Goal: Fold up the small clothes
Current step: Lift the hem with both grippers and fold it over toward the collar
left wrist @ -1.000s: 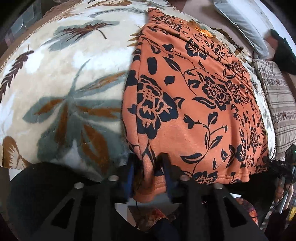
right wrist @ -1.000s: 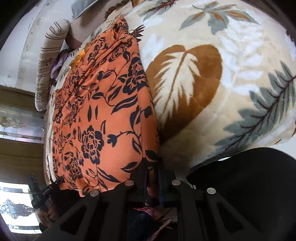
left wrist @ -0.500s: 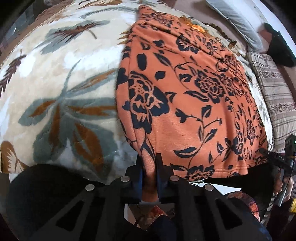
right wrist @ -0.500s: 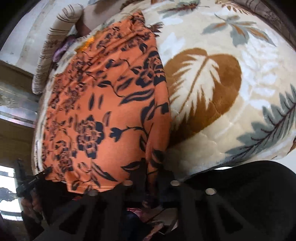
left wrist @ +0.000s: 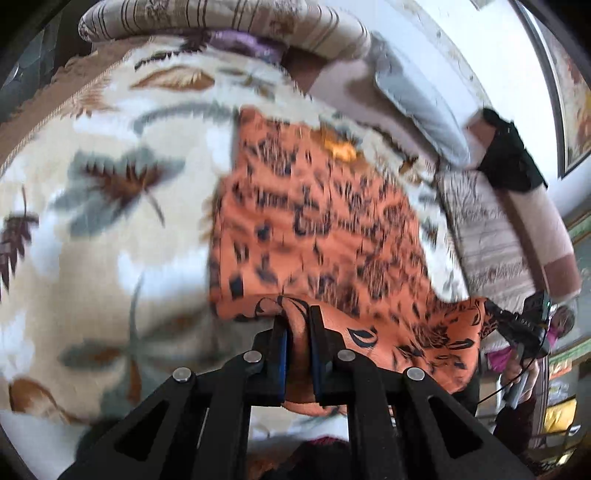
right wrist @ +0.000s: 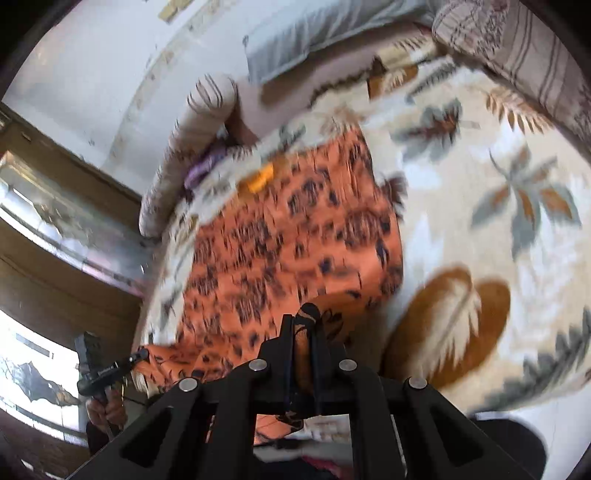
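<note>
An orange garment with a black flower print (left wrist: 317, 221) lies on a cream blanket with leaf patterns (left wrist: 92, 240). My left gripper (left wrist: 298, 314) is shut on the garment's near left corner and holds it lifted above the blanket. My right gripper (right wrist: 303, 314) is shut on the near right corner of the same garment (right wrist: 288, 251), also lifted. The near hem hangs between the two grippers and folds over the rest. In each view the other gripper shows at the far end of the hem, in the left wrist view (left wrist: 524, 325) and the right wrist view (right wrist: 99, 369). Both views are blurred.
A striped bolster (left wrist: 221, 18) and a grey pillow (left wrist: 417, 99) lie at the bed's far side by a white wall. Another striped cushion (left wrist: 487, 240) lies at the right. A wooden frame with glass (right wrist: 55, 221) stands to the left in the right wrist view.
Both grippers have risen and moved forward over the bed, lifting the garment's near hem off the blanket edge. The wall and pillows have come into view.
</note>
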The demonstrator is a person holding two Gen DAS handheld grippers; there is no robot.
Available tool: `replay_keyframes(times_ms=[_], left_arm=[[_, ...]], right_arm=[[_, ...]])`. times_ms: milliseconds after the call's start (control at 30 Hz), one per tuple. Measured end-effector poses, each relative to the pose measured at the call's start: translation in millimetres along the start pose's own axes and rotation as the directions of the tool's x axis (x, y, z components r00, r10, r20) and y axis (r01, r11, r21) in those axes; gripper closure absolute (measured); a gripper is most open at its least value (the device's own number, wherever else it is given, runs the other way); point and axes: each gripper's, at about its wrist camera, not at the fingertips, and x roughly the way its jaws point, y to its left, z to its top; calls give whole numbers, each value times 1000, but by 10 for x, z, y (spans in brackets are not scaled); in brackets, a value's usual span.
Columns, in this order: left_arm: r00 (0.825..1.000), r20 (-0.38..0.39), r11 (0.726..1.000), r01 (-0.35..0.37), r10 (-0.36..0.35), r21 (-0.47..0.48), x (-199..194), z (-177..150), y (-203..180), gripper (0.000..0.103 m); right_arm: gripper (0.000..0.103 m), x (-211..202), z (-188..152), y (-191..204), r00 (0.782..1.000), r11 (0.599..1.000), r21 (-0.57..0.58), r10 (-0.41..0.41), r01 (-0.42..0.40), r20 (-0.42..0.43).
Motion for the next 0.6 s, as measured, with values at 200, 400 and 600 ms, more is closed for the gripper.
replay_keyframes(times_ms=[200, 400, 600], left_arm=[[999, 49, 997, 14, -11, -71, 204, 747, 156, 94], [997, 72, 994, -29, 36, -103, 642, 1616, 257, 94], [992, 72, 986, -95, 105, -135, 1370, 2213, 371, 94]], right_arm=[[94, 304, 696, -31, 998, 999, 35, 13, -15, 59], [94, 839, 1509, -88, 992, 997, 77, -36, 27, 117], [94, 1571, 2051, -511, 984, 976, 212, -82, 47, 157]])
